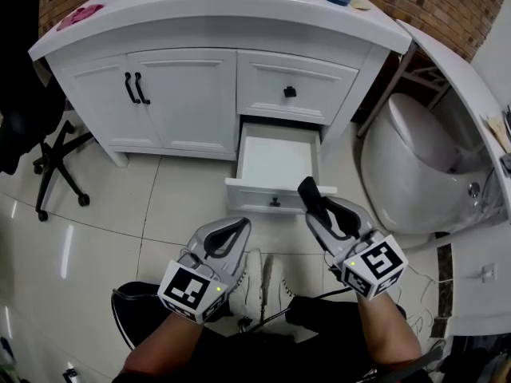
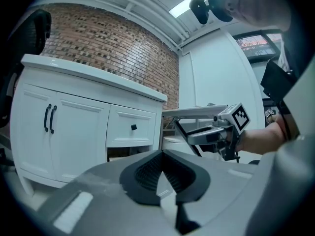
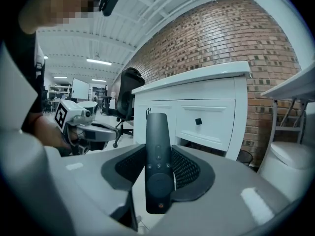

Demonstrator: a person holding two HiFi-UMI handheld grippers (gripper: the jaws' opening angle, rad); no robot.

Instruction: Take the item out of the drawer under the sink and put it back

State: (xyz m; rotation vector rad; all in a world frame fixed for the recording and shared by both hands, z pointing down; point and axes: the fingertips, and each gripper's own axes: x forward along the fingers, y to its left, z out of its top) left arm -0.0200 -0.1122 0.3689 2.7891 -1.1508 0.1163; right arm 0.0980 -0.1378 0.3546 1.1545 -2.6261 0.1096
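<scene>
Nearest me, the right tool (image 1: pixel 323 214) is clamped on the one black remote (image 3: pixel 158 156), which is out of the drawer, and the left tool (image 1: pixel 238 228) has its jaws together, empty. I'd carry the remote low and level over the single open drawer (image 1: pixel 275 162), releasing only once it rests inside. Beyond are one shut drawer (image 1: pixel 271 74) and two cabinet doors (image 1: pixel 160 94).

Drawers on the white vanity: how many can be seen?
2. A closed drawer under the countertop, right of the two doors; an open drawer just below it, pulled out. More may lie out of frame.
</scene>
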